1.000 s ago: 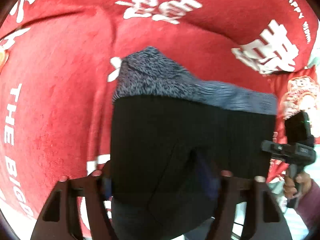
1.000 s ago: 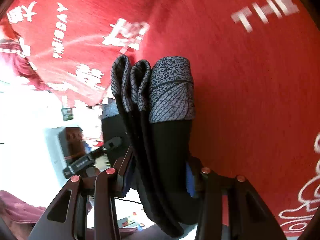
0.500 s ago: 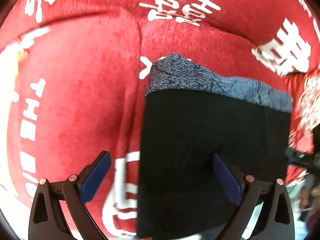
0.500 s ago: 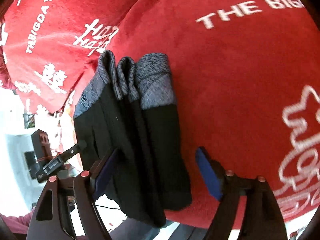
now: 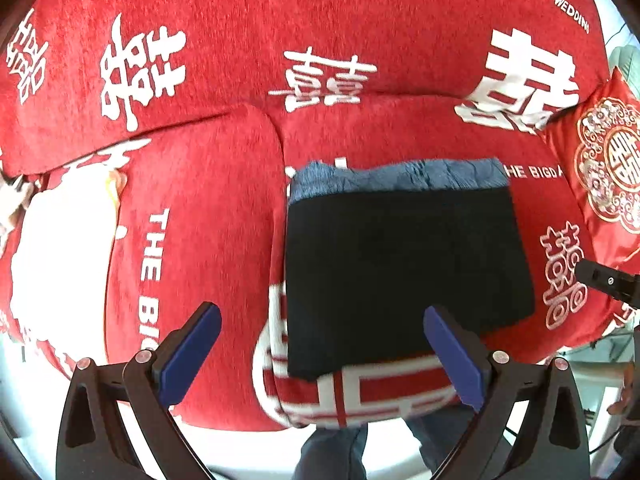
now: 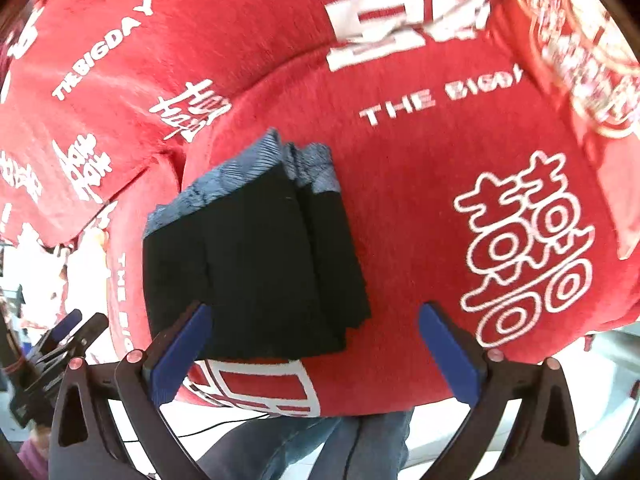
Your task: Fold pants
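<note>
In my left wrist view, my left hand-held gripper (image 5: 320,348) is spread wide at the bottom of the frame, its blue pads (image 5: 188,350) well apart and gripping nothing. Between and just above them, slightly right of centre, lie the pants (image 5: 404,268), folded into a compact, nearly square black block. A band of mottled blue-grey knit runs along the block's upper edge, slightly wavy, while the black part looks smooth and flat. Its lower left corner reaches toward the front edge of the seat. The pants rest on a red sofa cover (image 5: 200,184) printed with white characters and English lettering. At the right edge of the frame sits a red cushion (image 5: 608,176) with a round white and gold emblem, near the pants but apart from them. Below it, at the far right, a dark piece of my other tool pokes in.

In my right wrist view, my right hand-held gripper (image 6: 316,356) is likewise released, its blue pads (image 6: 450,354) held wide with nothing between them. The pants (image 6: 256,264) sit left of centre, seen at an angle. Here the stacked layers show along the right side of the block as several dark edges, with the blue-grey band at the top. The left pad overlaps the lower left corner of the pants in the frame; I cannot tell whether it touches. The red cover (image 6: 420,184) fills the right half.
</note>
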Demonstrator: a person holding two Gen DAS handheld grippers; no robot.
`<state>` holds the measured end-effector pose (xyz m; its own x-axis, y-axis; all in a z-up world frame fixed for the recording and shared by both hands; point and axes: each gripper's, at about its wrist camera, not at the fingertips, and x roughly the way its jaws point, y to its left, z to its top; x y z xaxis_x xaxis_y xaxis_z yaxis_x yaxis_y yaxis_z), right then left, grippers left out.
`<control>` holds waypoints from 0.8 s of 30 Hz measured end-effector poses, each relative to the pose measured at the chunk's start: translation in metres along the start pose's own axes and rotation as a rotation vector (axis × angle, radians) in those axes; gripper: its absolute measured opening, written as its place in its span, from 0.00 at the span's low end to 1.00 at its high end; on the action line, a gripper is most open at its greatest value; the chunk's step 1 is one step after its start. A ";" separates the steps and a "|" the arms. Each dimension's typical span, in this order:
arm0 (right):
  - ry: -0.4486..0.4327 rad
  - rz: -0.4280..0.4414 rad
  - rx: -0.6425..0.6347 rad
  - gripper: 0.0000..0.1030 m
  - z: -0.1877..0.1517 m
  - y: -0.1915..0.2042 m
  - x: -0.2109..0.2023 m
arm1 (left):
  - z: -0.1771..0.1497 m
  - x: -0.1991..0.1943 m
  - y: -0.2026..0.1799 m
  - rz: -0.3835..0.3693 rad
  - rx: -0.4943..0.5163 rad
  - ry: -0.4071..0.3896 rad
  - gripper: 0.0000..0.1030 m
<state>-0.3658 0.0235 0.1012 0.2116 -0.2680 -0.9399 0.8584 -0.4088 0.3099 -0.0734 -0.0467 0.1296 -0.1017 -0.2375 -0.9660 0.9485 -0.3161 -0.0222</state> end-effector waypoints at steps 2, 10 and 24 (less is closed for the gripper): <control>-0.007 -0.022 -0.031 1.00 -0.004 0.014 -0.012 | -0.004 -0.005 0.000 0.016 -0.004 0.034 0.99; 0.049 -0.121 -0.094 1.00 -0.022 0.055 -0.047 | -0.014 -0.024 0.006 0.113 0.064 0.066 0.99; 0.093 -0.131 -0.115 1.00 -0.024 0.083 -0.081 | -0.015 -0.076 -0.010 0.105 0.043 0.052 0.99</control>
<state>-0.3006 0.0320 0.1992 0.1324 -0.1350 -0.9820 0.9281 -0.3308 0.1706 -0.0707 -0.0121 0.1996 0.0149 -0.2235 -0.9746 0.9393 -0.3309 0.0902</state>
